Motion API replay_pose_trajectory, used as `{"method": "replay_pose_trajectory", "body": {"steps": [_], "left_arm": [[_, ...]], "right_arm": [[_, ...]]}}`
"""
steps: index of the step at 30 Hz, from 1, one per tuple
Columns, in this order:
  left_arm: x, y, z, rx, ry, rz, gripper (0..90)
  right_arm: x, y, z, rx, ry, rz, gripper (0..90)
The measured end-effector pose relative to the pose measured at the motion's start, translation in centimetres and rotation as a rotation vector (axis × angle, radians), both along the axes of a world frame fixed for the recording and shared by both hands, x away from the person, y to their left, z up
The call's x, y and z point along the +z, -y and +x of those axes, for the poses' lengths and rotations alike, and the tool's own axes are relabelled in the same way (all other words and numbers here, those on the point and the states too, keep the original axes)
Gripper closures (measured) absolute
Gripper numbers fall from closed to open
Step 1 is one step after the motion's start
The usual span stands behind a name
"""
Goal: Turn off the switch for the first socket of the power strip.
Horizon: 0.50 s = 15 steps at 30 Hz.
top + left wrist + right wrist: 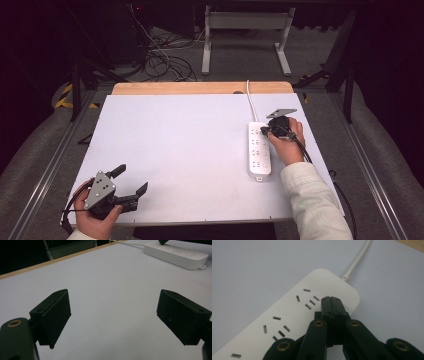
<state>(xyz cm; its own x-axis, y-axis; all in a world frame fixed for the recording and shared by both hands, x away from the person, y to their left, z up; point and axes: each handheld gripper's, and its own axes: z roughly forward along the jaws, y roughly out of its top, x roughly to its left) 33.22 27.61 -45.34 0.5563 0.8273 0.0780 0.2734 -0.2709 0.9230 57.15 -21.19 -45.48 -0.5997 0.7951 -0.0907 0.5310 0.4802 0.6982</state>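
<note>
Power strip (pixel 259 150) lies near the desk's right edge, nothing plugged in. Right gripper (pixel 331 300), jaws pressed together and empty, hovers over its far end; left gripper (pixel 131 181) waits wide at the near-left corner.

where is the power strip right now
In the high view the white power strip lies on the table's right side, with the shut right tool at its far end.
</note>
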Motion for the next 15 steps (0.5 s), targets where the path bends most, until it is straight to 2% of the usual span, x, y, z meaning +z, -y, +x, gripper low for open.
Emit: {"method": "replay_pose_trajectory", "body": {"steps": [1,4,9,11,13,15], "left_arm": [[0.0,0.0,0.0,0.001,0.000,0.000,12.5],[0.0,0.0,0.0,0.000,0.000,0.000,12.5],[0.0,-0.1,0.1,0.005,0.002,-0.003,12.5],[0.0,-0.1,0.1,0.005,-0.001,-0.005,12.5],[0.0,-0.1,0.1,0.006,-0.001,-0.005,12.5],[0.0,-0.1,0.1,0.004,0.001,0.000,12.5]], "right_arm": [[-0.1,-0.1,0.0,0.005,-0.002,0.014,90.0],[0.0,-0.4,0.0,0.009,0.009,-0.018,90.0],[0.3,-0.2,-0.1,0.011,0.026,-0.009,90.0],[0.4,0.0,-0.1,0.009,0.025,0.026,90.0],[0.8,0.3,-0.3,0.006,0.045,0.064,90.0],[1.5,0.5,-0.6,0.004,0.070,0.078,90.0]]}}
